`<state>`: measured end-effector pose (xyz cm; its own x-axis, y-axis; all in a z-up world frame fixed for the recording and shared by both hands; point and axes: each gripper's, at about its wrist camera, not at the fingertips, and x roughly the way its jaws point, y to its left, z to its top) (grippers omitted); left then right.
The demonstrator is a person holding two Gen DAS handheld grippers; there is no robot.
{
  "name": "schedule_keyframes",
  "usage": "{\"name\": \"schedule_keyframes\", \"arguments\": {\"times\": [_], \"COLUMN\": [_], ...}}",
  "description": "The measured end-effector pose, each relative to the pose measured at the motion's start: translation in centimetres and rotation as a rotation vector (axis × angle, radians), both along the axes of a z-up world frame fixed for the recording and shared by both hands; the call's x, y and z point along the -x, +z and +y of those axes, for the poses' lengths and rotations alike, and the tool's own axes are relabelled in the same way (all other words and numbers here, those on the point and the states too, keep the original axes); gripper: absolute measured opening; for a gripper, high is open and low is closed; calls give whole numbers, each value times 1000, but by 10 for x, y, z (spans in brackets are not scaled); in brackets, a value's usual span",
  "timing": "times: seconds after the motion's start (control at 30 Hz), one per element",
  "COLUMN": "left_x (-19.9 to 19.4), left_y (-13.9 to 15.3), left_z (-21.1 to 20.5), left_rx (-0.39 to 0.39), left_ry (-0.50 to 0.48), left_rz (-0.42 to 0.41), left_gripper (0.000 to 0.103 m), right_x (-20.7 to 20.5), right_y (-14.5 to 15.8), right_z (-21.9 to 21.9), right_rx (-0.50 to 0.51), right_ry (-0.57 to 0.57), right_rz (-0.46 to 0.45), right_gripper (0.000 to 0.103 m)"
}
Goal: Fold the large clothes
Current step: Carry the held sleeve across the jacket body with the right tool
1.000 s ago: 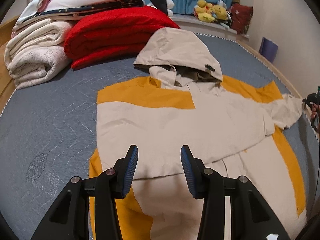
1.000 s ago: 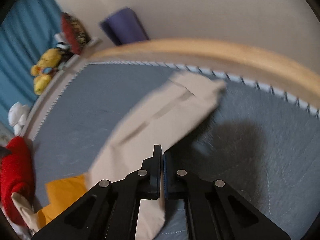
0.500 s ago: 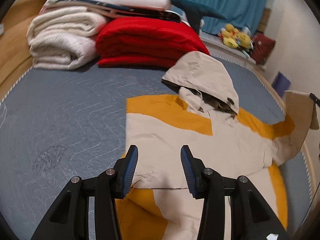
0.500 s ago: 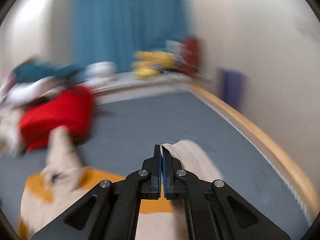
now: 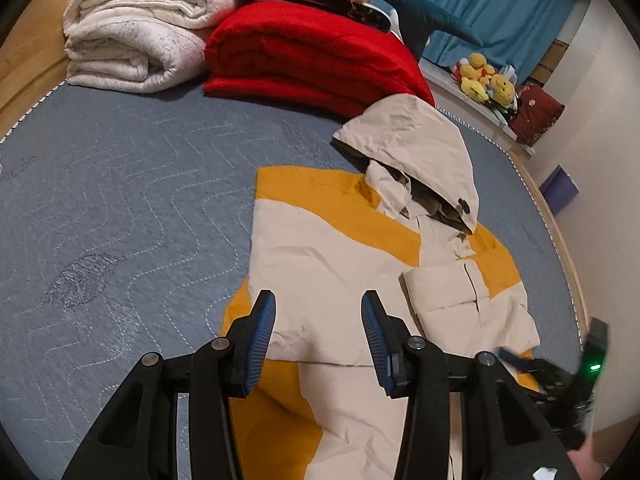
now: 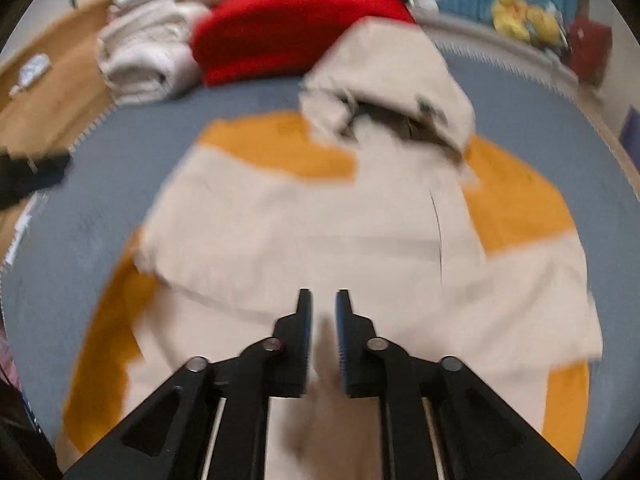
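The bed carries the jacket, laid flat with its front up. The long axis of the jacket runs from the hood, at the far end near the red blanket, to the hem, which passes under both claws at the near edge of each view. Both sleeves appear folded across the chest, so the body is now a tall rectangle. The coming move therefore turns on this axis: a fold of hem toward hood, or of hood toward hem, runs along it, straight ahead of the claws.

The left claw hangs above the lower left part of the jacket. Its jaws stand wide apart and hold nothing. The cloth lies directly below and ahead of it; the left side edge of the jacket is just to its left.

The right claw hangs above the lower middle of the jacket. Its jaws stand a narrow gap apart. The right wrist view is blurred, but the pale cloth seen between the jaws is probably the jacket surface below them and not a pinched fold. In the left wrist view the right claw sits by the right edge of the jacket.

Judgement: each claw is nearer to the hem than to the hood, one toward each side, so the hem corners are the closer grasp points.
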<state>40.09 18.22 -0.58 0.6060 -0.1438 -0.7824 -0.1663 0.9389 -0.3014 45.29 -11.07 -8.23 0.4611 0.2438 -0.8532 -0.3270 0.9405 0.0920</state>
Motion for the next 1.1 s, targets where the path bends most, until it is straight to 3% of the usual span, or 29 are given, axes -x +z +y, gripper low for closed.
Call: {"name": "schedule_keyframes", "arguments": {"times": [0.03, 0.07, 0.2, 0.3, 0.33, 0.4, 0.43, 0.47, 0.53, 0.67, 0.83, 0.9, 1.03, 1.1], "left_x": [0, 0, 3, 4, 5, 4, 5, 6, 8, -10, -59, -84, -113, -117], "left_y": [-1, -2, -6, -7, -7, -10, -12, -14, -18, -31, -62, -83, -122, -133], "left_z": [-4, -7, -31, -50, -57, -71, -81, -91, -111, -161, -237, -268, -315, -333], "left_rx": [-3, -6, -43, -54, -65, -89, -98, -103, -130, -129, -118, -131, -212, -329], "left_ry": [-8, -15, -60, -103, -118, -152, -178, -202, -238, -274, -309, -320, -362, -392], "left_rz": [2, 4, 1, -14, -25, -37, -43, -52, -65, -41, 37, 102, 212, 210], "left_gripper": [42, 42, 42, 42, 42, 41, 40, 34, 25, 24, 27, 49, 54, 56], "right_x": [5, 9, 33, 44, 49, 54, 53, 50, 39, 16, 10, 10, 8, 6], "right_y": [7, 16, 48, 47, 46, 46, 46, 46, 42, 13, 21, 31, 51, 54], "right_z": [-13, -25, -72, -104, -115, -128, -131, -134, -146, -172, -192, -194, -200, -203], "right_rx": [-4, -19, -94, -242, -300, -362, -372, -387, -446, -522, -487, -466, -435, -433], "right_ry": [-23, -45, -204, -300, -344, -379, -383, -393, -426, -537, -605, -595, -574, -574], "right_rz": [3, -8, -20, 40, 56, 61, 57, 42, 45, 173, 146, 120, 69, 60], "right_gripper": [62, 69, 69, 69, 68, 55, 41, 28, 22, 22, 22, 22, 22, 22]}}
